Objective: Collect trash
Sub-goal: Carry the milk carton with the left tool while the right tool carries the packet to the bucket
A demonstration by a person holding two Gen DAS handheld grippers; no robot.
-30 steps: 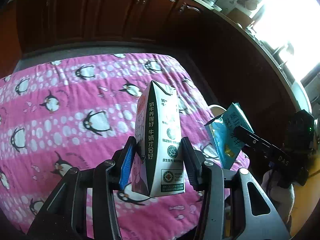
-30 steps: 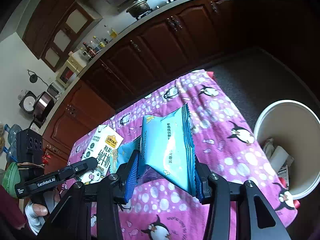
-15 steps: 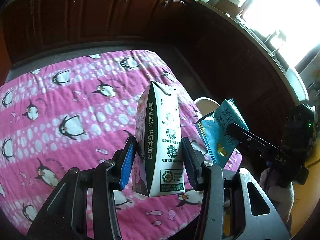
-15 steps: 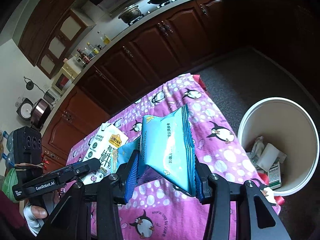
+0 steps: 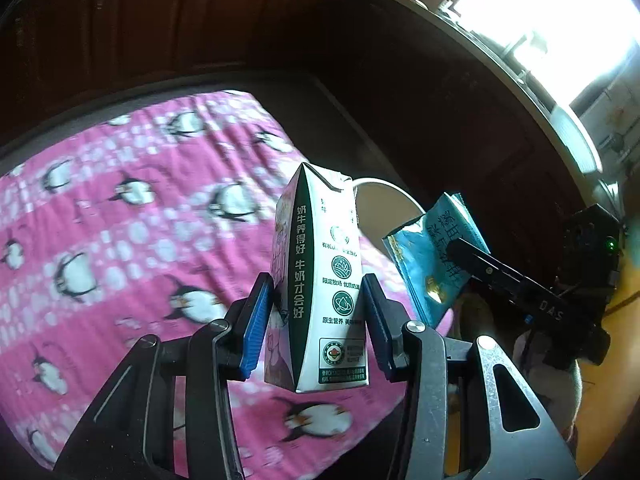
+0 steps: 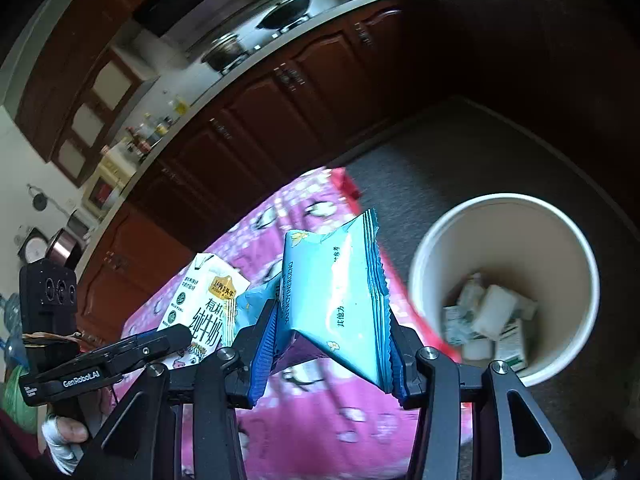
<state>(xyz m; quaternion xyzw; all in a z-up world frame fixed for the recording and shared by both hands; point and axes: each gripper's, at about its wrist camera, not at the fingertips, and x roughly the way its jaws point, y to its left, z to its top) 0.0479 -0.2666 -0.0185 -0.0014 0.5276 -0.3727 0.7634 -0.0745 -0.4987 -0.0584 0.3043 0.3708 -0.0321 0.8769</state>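
White-and-green milk carton (image 5: 320,280), tall box of printed card: long axis upright, gabled top pointing up and slightly away from the camera, dark green narrow side with a column of white characters facing the lens. It hangs above the pink penguin-print cloth (image 5: 120,240), clear of it, near the cloth's right edge. The left gripper (image 5: 316,312) is clamped on it, blue pads pressed against the two broad faces at about mid-height. In the right wrist view the same carton shows at left, leaning, its yellow badge and large characters toward that camera. Light blue foil snack packet (image 6: 340,300), flat with crimped serrated ends: long axis runs diagonally, one serrated end up and far, the folded lower corner down and near. The right gripper (image 6: 328,344) pinches it between blue pads, the packet bowed between them, also above the cloth. To the right, on dark grey floor, stands a round cream-white waste bin (image 6: 568,240), open-topped, with crumpled white paper and small cartons at its bottom. Beyond the cloth a run of dark brown wooden cabinets (image 6: 280,120) under a counter carrying a black pan (image 6: 288,12). A white-gloved hand (image 6: 60,440) shows at lower left, below the left gripper's body.
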